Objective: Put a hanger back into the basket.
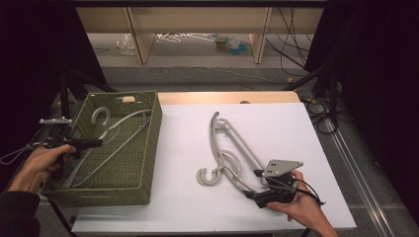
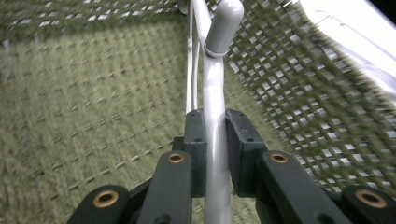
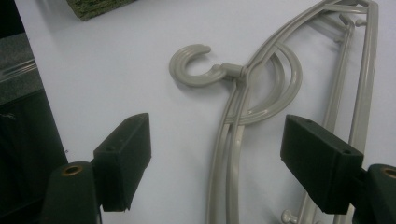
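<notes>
1. The left claw [image 2: 215, 154] is clamped on the bar of a pale hanger [image 2: 215, 93]; its pads press the bar from both sides.
2. That hanger lies inside the green woven basket [image 1: 153, 133], its hook [image 1: 101, 116] toward the far end and its long bars running back toward the left hand [image 1: 42, 163] at the basket's near left edge.
3. The basket stands on the left part of the white tabletop [image 1: 276, 128].
4. The right claw [image 3: 217, 158] stands wide open and grips nothing, its pads on either side of the grey hangers [image 3: 243, 121] without touching them.
5. These hangers [image 1: 227, 153] lie stacked flat on the tabletop, right of the basket, hook [image 3: 191, 65] pointing toward it.
6. The right hand [image 1: 301, 202] rests at the near edge.
</notes>
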Available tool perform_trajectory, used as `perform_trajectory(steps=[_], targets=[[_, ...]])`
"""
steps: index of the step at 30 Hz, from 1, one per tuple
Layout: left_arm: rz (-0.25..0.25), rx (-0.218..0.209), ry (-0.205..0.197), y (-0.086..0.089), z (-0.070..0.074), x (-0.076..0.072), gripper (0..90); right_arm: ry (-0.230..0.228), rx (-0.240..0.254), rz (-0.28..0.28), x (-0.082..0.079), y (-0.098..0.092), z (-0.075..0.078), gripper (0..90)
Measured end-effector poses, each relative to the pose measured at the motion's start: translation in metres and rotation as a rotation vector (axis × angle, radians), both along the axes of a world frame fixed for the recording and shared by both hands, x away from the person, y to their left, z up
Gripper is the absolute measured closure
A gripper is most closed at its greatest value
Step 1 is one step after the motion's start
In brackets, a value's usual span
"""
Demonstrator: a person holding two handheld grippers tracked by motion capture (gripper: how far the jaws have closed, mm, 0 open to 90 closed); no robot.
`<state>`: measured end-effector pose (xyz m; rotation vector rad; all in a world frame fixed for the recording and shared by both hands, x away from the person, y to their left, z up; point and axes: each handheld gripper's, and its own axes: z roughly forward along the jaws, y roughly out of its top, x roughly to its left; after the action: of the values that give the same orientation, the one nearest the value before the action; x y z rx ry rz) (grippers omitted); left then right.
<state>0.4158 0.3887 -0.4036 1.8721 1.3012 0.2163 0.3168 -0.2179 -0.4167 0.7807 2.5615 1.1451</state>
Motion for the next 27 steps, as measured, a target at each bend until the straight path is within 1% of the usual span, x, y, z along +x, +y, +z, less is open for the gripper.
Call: perform_trajectory(steps=[1,2,3,4,6,7,8,9,10,11,12,13,14,16,17,18,20,21,22,24,25,26,27], targets=[[0.000,0.022,0.008,-0.001,-0.001,0.000,78.5,0.005,-0.002,0.003,0.000,0.000,0.000,25.4],[-0.014,0.058,0.023,0.000,-0.002,0.001,78.0,0.004,-0.002,0.004,0.000,0.000,0.000,25.4],[-0.005,0.064,0.031,0.000,-0.003,0.001,77.1,-0.001,-0.001,0.008,0.000,0.000,0.000,25.3],[-0.002,0.076,0.034,0.001,-0.004,0.000,76.9,0.004,-0.001,0.004,0.000,0.000,0.000,25.3],[0.034,0.068,0.032,0.004,-0.004,0.000,76.1,0.004,0.000,0.000,0.000,0.000,0.000,25.4],[0.034,0.068,0.032,0.004,-0.004,0.000,74.9,0.004,0.000,0.000,0.000,0.000,0.000,25.4],[0.055,0.068,0.031,0.006,-0.003,-0.001,73.2,0.008,0.001,0.001,0.000,0.000,0.000,25.3],[0.077,0.095,0.033,0.010,0.000,-0.002,72.0,0.009,0.000,0.001,0.000,0.000,0.000,25.4],[0.092,0.097,0.026,0.011,0.001,-0.003,70.6,0.008,0.001,0.002,0.000,0.000,0.000,25.3],[0.092,0.097,0.026,0.011,0.001,-0.003,68.9,0.004,0.001,0.006,0.000,0.000,0.000,25.4],[0.096,0.114,0.023,0.011,0.004,-0.006,66.6,0.004,0.001,0.005,0.000,0.000,0.000,25.4],[0.096,0.114,0.023,0.011,0.004,-0.006,65.7,0.007,0.002,0.003,0.000,0.000,0.000,25.3],[0.072,0.159,0.021,0.013,0.008,-0.008,64.9,0.005,0.001,0.003,0.001,0.000,0.000,25.3],[0.078,0.154,0.016,0.013,0.010,-0.009,63.3,0.004,0.000,0.004,0.000,0.000,-0.001,25.3],[0.084,0.167,0.001,0.012,0.015,-0.011,62.0,0.004,-0.001,0.004,0.000,0.000,-0.001,25.3],[0.088,0.171,-0.017,0.009,0.017,-0.013,61.4,0.004,0.000,0.003,0.000,0.000,0.000,25.3],[0.095,0.165,-0.035,0.002,0.024,-0.020,59.2,0.001,0.002,-0.002,0.000,0.000,0.000,25.2],[0.104,0.140,-0.064,-0.004,0.027,-0.024,57.9,0.002,0.001,-0.002,0.000,0.000,0.000,25.2],[0.107,0.135,-0.085,-0.008,0.030,-0.029,56.8,0.002,0.001,-0.001,0.000,0.000,0.000,25.2],[0.105,0.107,-0.127,-0.015,0.038,-0.040,54.4,0.006,0.003,0.001,0.000,0.000,-0.001,25.1],[0.108,0.088,-0.143,-0.019,0.041,-0.046,51.9,0.004,0.002,-0.001,0.001,0.000,-0.001,25.0],[0.108,0.088,-0.143,-0.019,0.041,-0.046,49.1,0.004,0.002,-0.001,0.001,0.000,-0.001,25.0],[0.109,0.056,-0.179,-0.029,0.048,-0.059,47.9,0.004,0.003,-0.001,0.001,0.000,-0.002,24.9]])
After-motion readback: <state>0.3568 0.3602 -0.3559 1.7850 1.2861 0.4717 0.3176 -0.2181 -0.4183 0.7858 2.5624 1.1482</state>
